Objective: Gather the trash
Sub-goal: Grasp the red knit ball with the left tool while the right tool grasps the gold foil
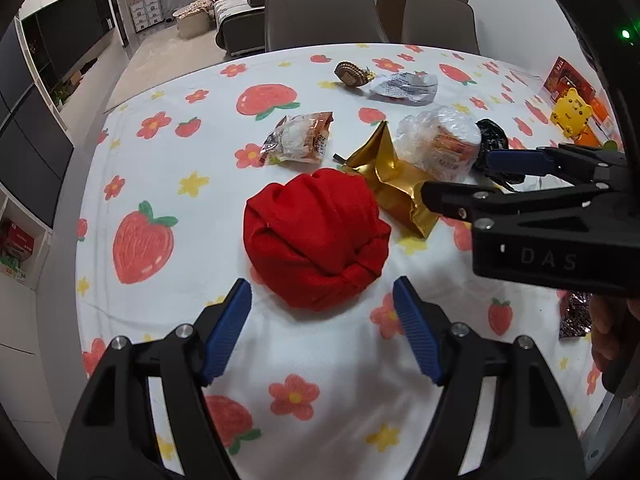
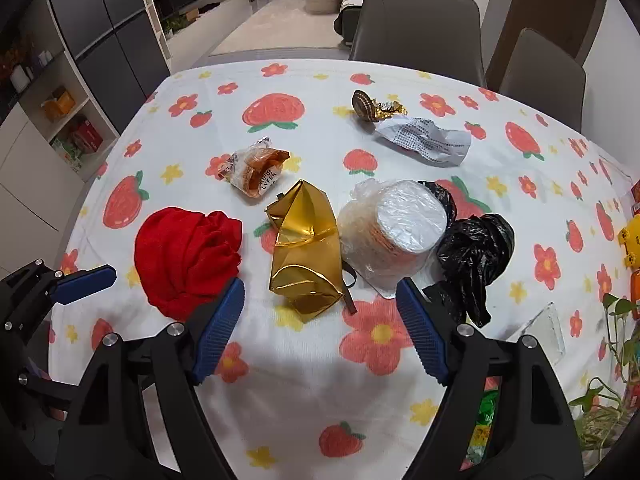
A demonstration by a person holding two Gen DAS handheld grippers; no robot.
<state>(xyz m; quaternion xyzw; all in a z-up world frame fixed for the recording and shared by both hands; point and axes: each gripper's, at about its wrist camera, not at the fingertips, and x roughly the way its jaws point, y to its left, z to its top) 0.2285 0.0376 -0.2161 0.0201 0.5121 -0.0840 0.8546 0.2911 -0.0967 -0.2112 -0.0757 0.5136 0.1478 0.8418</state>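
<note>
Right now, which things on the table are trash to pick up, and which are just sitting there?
Trash:
gold wrapper
black bag
plastic-wrapped cup
snack packet
crumpled paper
chocolate wrapper

Just there, I think:
red cloth
yellow toy
plant

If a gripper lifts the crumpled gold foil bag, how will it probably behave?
The gold foil bag looks empty and creased, so it is probably very light and will crush between the pads. Its glossy surface may be slippery. The dark strap at its edge will likely dangle.
</note>
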